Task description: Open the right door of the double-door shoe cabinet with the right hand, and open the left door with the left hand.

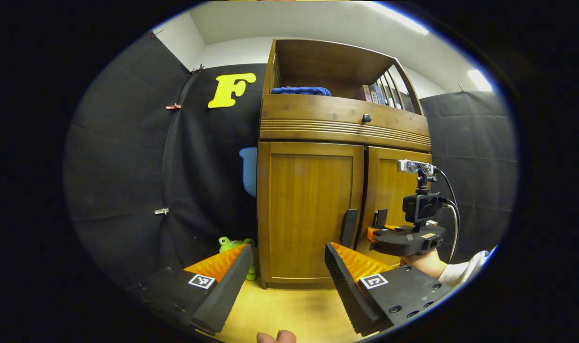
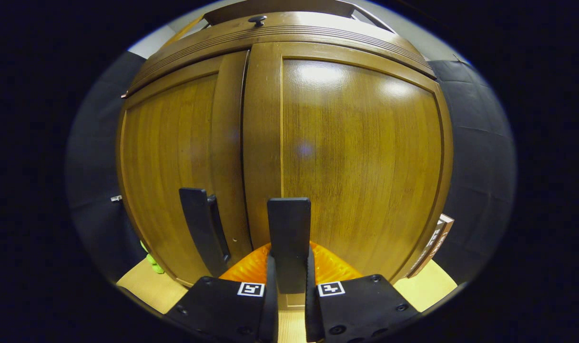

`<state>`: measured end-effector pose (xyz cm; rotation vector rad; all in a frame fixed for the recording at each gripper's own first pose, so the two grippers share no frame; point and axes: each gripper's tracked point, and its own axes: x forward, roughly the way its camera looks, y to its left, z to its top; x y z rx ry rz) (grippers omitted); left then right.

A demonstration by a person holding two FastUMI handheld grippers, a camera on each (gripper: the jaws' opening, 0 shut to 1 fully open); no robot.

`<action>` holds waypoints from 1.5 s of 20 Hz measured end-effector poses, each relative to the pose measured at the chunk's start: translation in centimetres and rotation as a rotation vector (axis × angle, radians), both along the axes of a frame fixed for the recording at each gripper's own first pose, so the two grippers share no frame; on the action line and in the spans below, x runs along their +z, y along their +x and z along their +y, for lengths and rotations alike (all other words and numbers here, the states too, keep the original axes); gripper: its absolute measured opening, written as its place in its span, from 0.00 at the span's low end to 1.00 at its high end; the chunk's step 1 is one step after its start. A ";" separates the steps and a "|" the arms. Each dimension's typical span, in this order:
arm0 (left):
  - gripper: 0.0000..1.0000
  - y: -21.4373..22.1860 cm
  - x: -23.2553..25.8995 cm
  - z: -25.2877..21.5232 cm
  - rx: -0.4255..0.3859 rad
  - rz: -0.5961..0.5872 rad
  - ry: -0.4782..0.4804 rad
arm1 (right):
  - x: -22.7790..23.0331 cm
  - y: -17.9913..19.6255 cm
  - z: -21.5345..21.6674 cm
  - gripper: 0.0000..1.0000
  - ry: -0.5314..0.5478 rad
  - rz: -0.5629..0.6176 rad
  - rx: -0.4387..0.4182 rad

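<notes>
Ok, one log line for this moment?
right gripper: shut on right door handle | left gripper: open, off left door handle | both doors closed

Each gripper (image 2: 289, 305) carries square black-and-white marker tags and round screws on its blocky finger mounts, the right gripper (image 1: 382, 227) bears a dark camera on a stalk with looping black and white cables, and a white sleeve (image 1: 463, 271) covers the wrist.

Left gripper view faces the shoe cabinet (image 1: 344, 157) from farther back — right gripper view sits close (both doors shared).
</notes>
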<state>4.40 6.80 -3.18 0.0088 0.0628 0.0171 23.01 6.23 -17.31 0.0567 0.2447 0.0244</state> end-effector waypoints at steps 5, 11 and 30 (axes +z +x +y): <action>0.97 -1.0 0.7 -2.4 -0.020 0.001 -0.029 | 0.8 -5.8 -2.3 0.26 0.041 0.004 0.001; 0.94 -0.6 0.8 -5.0 -0.004 -0.005 0.008 | 1.4 -11.7 -6.2 0.25 0.046 0.016 0.043; 0.92 5.7 0.4 -14.6 -0.067 -0.025 0.023 | 4.1 -18.9 -20.6 0.24 0.008 0.001 0.009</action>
